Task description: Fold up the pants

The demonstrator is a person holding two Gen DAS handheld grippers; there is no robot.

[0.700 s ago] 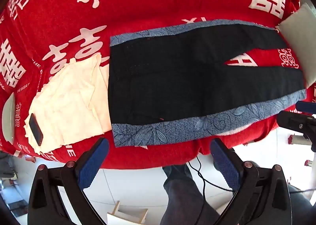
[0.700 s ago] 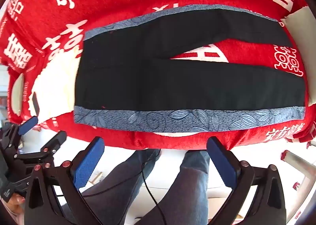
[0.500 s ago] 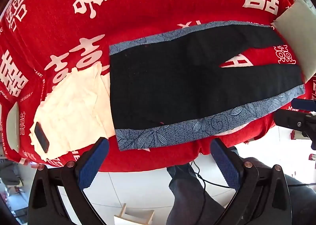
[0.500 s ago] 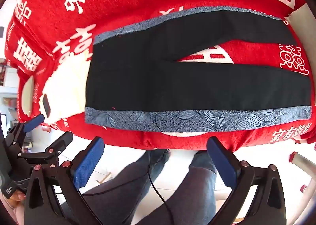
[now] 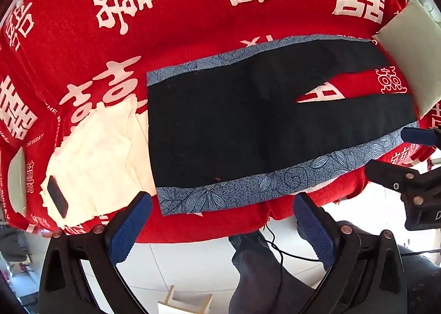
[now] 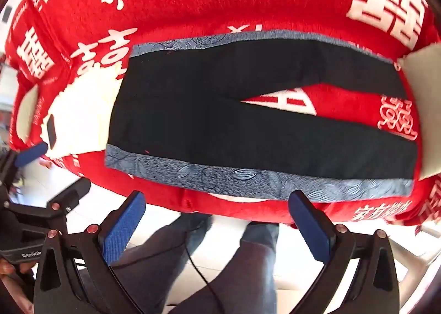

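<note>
Pants (image 5: 248, 132) spread flat on red blanket (image 5: 193, 10), legs splayed for folding. Left tool (image 5: 220, 228) and right tool (image 6: 217, 225) spread wide, empty, poised above near hem.

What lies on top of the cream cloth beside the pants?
A small dark flat object lies on the cream cloth; the pants cover its right edge, hiding whatever is underneath.

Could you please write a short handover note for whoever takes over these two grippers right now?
Left gripper: open, empty, above the bed's near edge by the waistband end.
Right gripper: open, empty, above the near edge by the legs.
Pants: flat on the red blanket, legs slightly apart, blue trim along both long edges. A cream cloth with a phone on it lies beside the waistband.
Done: pants spread out.
Left: every fold.
</note>
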